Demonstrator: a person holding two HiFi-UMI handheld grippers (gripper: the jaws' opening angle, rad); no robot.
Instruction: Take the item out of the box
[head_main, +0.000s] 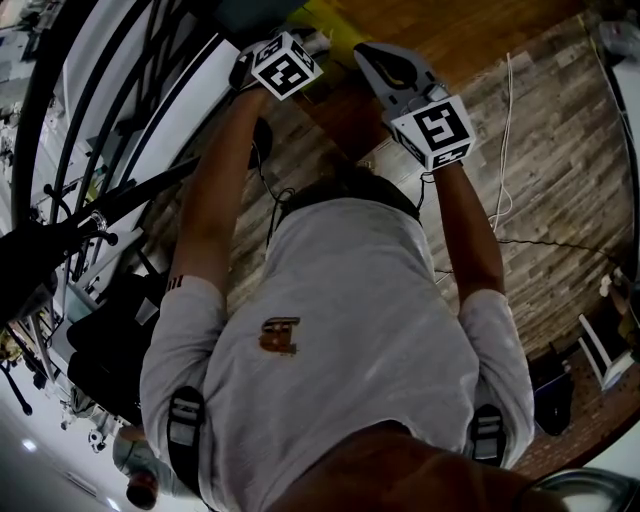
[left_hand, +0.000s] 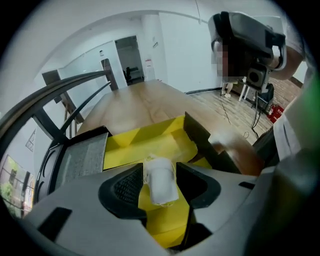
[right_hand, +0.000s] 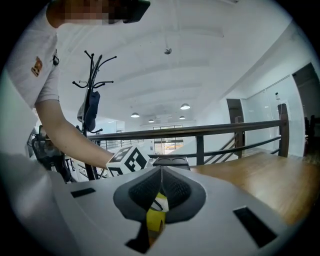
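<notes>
An open yellow box lies on a wooden table. A small white roll wound with thread hangs over the box, between the pads of my left gripper. The jaws stand wide, with a slim gap on either side of the roll, so it looks loose. My right gripper is shut on a yellow flap of the box. In the head view both grippers, left and right, reach toward the yellow box at the top edge.
A grey textured pad lies left of the box, and a dark block with a brown piece lies to its right. A dark railing runs past the table. A coat stand rises behind my left arm.
</notes>
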